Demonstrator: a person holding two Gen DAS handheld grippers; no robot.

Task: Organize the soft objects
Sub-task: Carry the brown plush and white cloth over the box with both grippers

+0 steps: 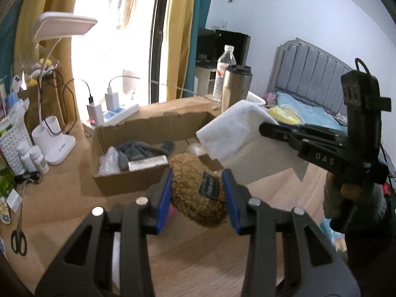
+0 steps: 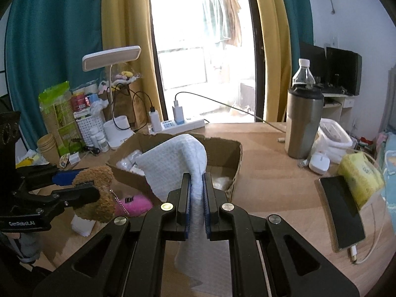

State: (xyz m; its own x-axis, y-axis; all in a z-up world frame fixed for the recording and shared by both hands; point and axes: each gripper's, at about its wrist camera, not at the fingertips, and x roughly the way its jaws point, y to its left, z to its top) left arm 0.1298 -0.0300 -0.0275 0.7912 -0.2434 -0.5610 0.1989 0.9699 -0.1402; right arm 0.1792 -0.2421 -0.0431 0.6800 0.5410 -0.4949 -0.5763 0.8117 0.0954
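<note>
My left gripper (image 1: 198,195) is shut on a brown fuzzy plush (image 1: 195,193) with a dark label, held above the desk in front of the cardboard box (image 1: 128,180). In the right wrist view the left gripper (image 2: 81,185) and the brown plush (image 2: 99,193) show at the left. My right gripper (image 2: 196,198) is shut on a white cloth (image 2: 173,163) that drapes up over the box (image 2: 232,168) and hangs down below the jaws. The right gripper (image 1: 267,127) holds the cloth (image 1: 232,131) at the right of the left wrist view. A pink plush (image 2: 135,204) lies by the box.
The box holds a grey knit item (image 1: 138,151) and plastic bags (image 1: 109,160). A steel tumbler (image 2: 303,123), water bottle (image 2: 303,74), mouse (image 2: 319,162), phone (image 2: 342,212), desk lamp (image 2: 111,57), power strip (image 2: 178,125) and scissors (image 1: 18,240) stand around on the desk (image 2: 272,198).
</note>
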